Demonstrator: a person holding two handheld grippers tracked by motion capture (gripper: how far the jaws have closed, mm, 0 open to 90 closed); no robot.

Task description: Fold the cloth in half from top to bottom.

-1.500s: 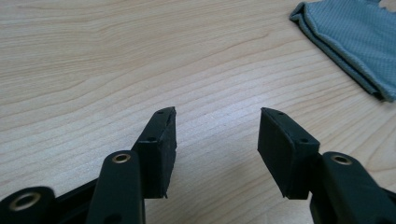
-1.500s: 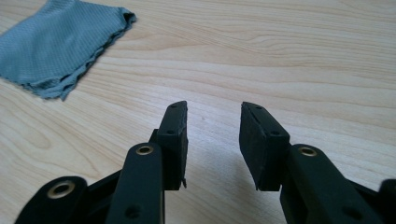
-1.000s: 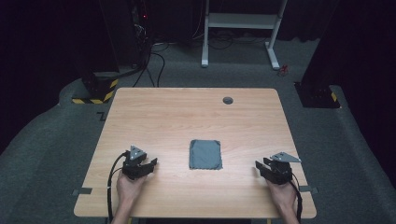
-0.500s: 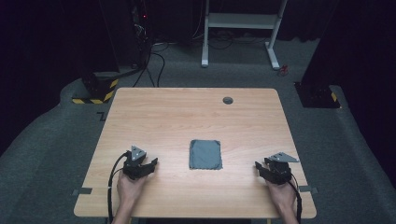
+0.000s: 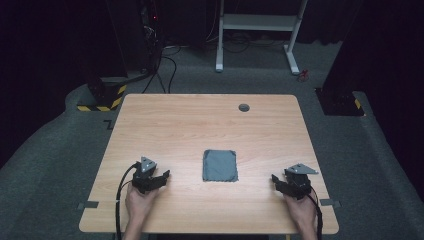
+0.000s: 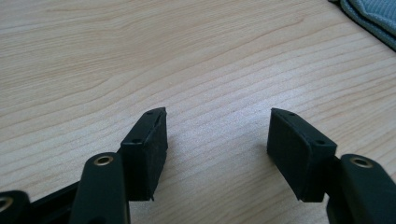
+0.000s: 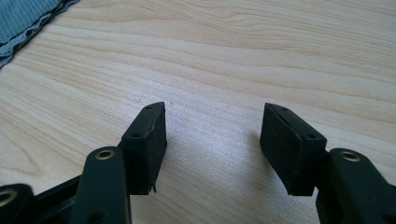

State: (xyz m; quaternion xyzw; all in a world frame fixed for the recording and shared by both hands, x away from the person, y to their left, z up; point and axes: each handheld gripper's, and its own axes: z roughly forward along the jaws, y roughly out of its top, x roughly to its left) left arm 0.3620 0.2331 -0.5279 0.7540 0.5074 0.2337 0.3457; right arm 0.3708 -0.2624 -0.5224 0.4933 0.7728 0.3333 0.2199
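From above, the grey cloth [image 5: 220,165] lies flat mid-table between the left gripper [image 5: 159,179] at nine o'clock and right gripper [image 5: 278,182] at three, whose own views show jaws apart over bare wood.

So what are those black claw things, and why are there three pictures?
They are grippers: pinching tools a person holds, one in each hand. The high view looks down on a wooden table. There you see the left gripper and the right gripper, resting near the front edge. Between them lies a grey cloth, folded flat. Far back is a small dark round spot. The other two pictures come from little cameras riding on each gripper, looking along its two black jaws. Both grippers are open and hold nothing. A cloth corner peeks in at each picture's top edge.
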